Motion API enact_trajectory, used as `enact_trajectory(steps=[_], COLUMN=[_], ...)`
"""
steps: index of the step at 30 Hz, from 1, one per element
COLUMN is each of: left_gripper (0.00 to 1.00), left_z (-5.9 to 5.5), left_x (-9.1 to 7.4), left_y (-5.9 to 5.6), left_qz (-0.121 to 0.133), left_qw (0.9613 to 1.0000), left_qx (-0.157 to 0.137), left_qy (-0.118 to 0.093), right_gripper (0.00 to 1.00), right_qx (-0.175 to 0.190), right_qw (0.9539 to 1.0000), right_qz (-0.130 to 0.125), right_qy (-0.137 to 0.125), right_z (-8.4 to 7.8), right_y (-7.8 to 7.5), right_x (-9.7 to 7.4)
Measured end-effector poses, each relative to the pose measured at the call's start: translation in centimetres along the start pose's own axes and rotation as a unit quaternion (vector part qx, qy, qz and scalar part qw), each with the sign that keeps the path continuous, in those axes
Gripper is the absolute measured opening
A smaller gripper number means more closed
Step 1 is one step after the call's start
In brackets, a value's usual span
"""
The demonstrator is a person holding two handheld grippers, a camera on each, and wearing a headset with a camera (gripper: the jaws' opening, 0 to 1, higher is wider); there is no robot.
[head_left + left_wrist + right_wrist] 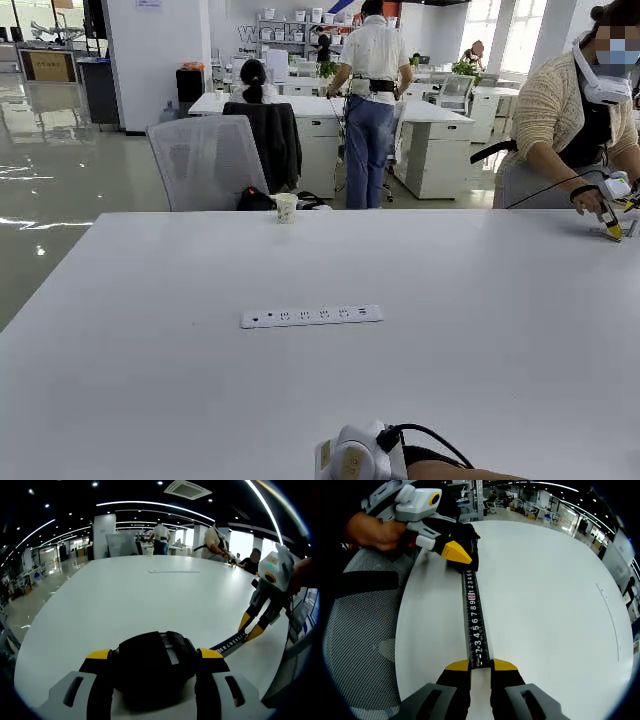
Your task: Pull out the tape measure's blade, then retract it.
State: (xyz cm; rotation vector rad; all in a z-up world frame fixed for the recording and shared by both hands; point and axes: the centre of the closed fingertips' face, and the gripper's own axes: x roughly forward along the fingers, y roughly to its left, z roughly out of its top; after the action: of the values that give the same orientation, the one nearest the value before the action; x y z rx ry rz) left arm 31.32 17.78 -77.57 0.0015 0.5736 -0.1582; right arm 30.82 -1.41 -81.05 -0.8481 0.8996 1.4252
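In the left gripper view, my left gripper [155, 654] is shut on the black case of the tape measure [152, 672], one yellow-tipped jaw on each side. The black blade [230, 642] runs out to the right into my right gripper [250, 628]. In the right gripper view, the right gripper [480, 665] is shut on the blade's end. The numbered blade [474, 615] lies flat on the white table [545, 580] and leads up to the case [466, 534], which the left gripper [460, 547] holds. A gripper's top [360, 455] sits at the head view's bottom edge.
A white power strip [311, 316] lies mid-table, and a paper cup [286, 207] stands at the far edge. A person [560, 110] works with grippers at the table's far right corner. A grey mesh chair [360, 630] is beside the near edge.
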Motion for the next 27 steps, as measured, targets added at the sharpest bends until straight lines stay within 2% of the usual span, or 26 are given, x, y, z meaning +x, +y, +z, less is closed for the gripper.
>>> enact_trajectory(steps=[27], left_gripper=[0.61], left_z=[0.03], left_x=[0.03], left_y=[0.05], left_qz=[-0.001], left_qw=[1.0], left_qx=[-0.003], left_qy=[-0.001], right_gripper=[0.11], right_qx=[0.002], right_qw=[1.0], right_qz=[-0.001], right_qy=[-0.004], right_z=[0.82], right_y=[0.16], right_x=[0.34])
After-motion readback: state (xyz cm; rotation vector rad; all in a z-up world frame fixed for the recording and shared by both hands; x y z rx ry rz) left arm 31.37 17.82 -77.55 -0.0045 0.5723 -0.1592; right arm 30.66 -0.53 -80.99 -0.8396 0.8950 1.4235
